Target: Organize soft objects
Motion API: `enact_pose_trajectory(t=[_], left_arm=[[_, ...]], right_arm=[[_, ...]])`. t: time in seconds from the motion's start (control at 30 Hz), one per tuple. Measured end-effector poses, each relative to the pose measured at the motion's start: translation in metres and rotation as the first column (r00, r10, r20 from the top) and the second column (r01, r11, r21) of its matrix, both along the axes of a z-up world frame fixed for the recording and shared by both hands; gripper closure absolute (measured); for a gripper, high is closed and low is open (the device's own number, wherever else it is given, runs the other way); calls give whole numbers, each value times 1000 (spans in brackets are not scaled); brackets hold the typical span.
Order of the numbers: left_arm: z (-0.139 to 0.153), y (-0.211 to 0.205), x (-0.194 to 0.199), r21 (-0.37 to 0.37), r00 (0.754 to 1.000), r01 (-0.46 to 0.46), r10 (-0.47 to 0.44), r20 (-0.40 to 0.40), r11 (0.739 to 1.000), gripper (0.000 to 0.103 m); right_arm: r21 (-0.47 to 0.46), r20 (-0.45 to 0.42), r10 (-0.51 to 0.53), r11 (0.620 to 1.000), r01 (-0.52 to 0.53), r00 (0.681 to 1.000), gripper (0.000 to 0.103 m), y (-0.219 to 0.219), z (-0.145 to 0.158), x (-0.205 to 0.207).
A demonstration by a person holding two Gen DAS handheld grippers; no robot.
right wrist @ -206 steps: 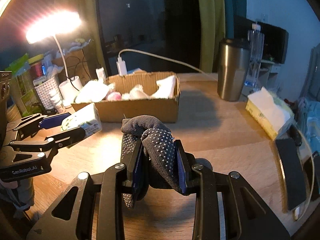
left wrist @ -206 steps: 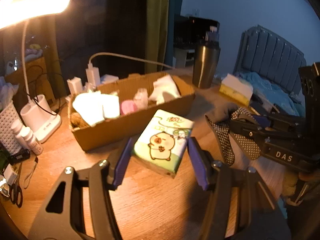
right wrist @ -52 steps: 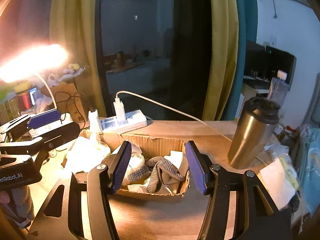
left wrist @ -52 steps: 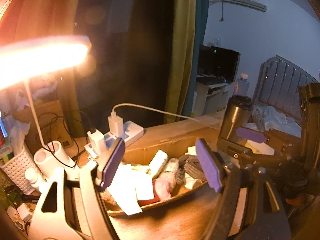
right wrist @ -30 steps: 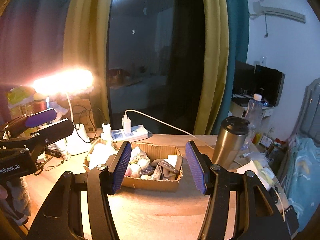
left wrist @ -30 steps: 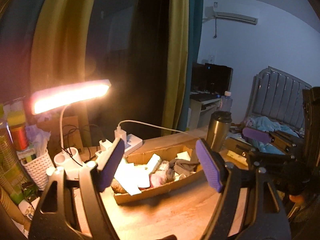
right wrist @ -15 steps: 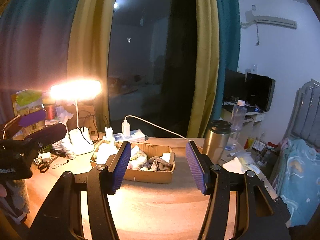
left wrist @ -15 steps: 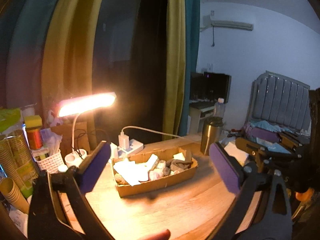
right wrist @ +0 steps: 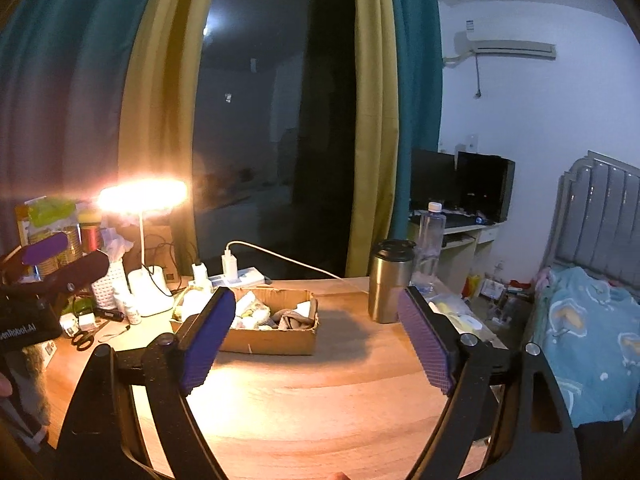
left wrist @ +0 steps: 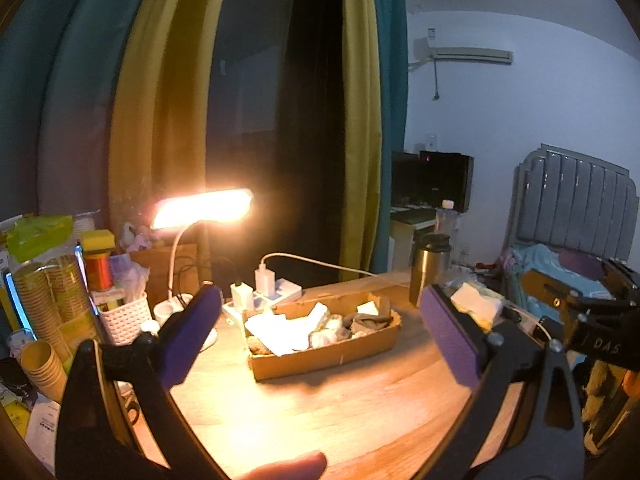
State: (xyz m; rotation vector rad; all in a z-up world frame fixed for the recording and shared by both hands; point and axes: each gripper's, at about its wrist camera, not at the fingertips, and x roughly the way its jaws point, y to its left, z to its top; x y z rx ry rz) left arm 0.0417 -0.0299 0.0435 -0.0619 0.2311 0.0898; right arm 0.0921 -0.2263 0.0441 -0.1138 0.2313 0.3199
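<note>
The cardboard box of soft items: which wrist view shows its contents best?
The left wrist view: the cardboard box sits unobstructed between the open fingers, showing white packets and a dark glove inside. In the right wrist view the box is partly hidden behind one finger and looks smaller.

A shallow cardboard box (left wrist: 324, 354) sits on the wooden desk (left wrist: 320, 408), just in front of the white power strip (left wrist: 276, 292) — packed with soft things: white tissue packs (left wrist: 280, 330) toward its lamp-side end, a dark dotted glove (left wrist: 366, 322) crumpled toward the other end.
</note>
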Motion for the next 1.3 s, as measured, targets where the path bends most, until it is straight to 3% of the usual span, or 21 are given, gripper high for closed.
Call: enact_pose_trajectory(t=[1.3], left_arm=[[-2, -1, -1, 11, 1000, -6, 6, -5, 1000, 3]], right_arm=[[-1, -5, 1, 1000, -1, 1000, 17, -3, -5, 0]])
